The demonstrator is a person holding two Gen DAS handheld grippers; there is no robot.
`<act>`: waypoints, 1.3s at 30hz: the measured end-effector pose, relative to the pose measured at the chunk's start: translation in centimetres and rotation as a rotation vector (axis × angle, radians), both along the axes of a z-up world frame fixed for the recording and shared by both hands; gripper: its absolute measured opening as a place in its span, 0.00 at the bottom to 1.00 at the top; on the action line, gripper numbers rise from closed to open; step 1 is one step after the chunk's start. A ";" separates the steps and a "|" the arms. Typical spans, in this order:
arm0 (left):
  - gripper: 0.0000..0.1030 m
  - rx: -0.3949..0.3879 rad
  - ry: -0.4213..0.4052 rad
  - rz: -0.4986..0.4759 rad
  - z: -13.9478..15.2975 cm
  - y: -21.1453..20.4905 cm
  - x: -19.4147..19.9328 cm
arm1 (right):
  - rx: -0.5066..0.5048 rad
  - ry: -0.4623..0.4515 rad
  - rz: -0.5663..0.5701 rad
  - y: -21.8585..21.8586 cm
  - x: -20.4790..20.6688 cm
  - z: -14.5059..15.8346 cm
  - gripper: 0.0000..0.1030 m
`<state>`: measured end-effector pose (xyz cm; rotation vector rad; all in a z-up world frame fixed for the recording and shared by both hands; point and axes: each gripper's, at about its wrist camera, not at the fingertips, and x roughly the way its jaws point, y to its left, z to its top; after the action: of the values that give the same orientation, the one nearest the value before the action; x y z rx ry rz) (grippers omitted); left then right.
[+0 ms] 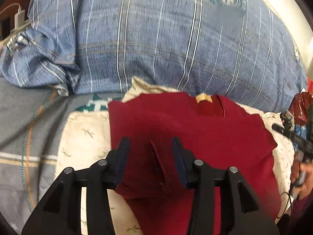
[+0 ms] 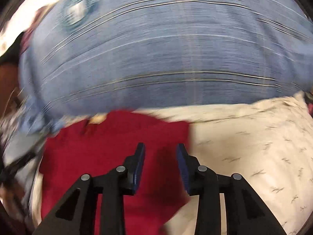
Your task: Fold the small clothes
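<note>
- The red garment (image 1: 176, 121) lies spread on a cream leaf-print cloth (image 1: 84, 137), on a bed in front of a big blue striped pillow (image 1: 156, 39). Its collar with the pale label (image 1: 203, 98) points to 12 o'clock, toward the pillow, so its long axis runs 6 to 12 from where I stand.
- The left gripper (image 1: 150, 146) hangs low over the near half of the garment, jaws moderately apart. A raised ridge of red fabric (image 1: 156, 162) stands between the pads without either pad pressing on it, so it grips nothing as far as I can see.
- The right gripper (image 2: 160, 152) is also parted and empty. In its blurred view, red cloth sits under and to 9 o'clock of the fingers, while the garment's edge (image 2: 188, 137) runs just off at 3 o'clock, with bare cream cloth beyond.
- My reading: the left gripper is the nearer one to a hold, since the ridge already lies along its fingers, pointing to 12 o'clock.
- Closing there and carrying toward the collar looks like the fold to come.
- A dark tool and clutter (image 1: 293, 137) sit at 3 o'clock, well off the garment.
</note>
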<state>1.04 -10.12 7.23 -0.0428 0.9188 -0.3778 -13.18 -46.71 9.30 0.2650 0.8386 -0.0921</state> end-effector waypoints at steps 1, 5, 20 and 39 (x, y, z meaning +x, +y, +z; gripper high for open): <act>0.41 0.019 0.010 -0.002 -0.7 -0.4 -0.1 | -0.031 0.039 0.044 1.2 0.0 -0.5 0.29; 0.43 0.129 0.034 -0.004 -3.3 -1.5 -0.4 | -0.152 0.186 0.028 2.0 -0.2 -4.4 0.26; 0.57 0.171 -0.021 0.031 -3.1 -1.7 -0.8 | -0.072 0.079 0.001 2.7 3.3 -3.1 0.47; 0.64 0.173 -0.021 0.056 -2.9 -1.4 -1.0 | -0.178 0.165 0.011 2.8 -1.9 -4.3 0.50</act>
<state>0.00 -11.56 4.36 0.0938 0.9245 -0.2455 -15.06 -43.89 5.05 0.0863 0.9892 -0.1795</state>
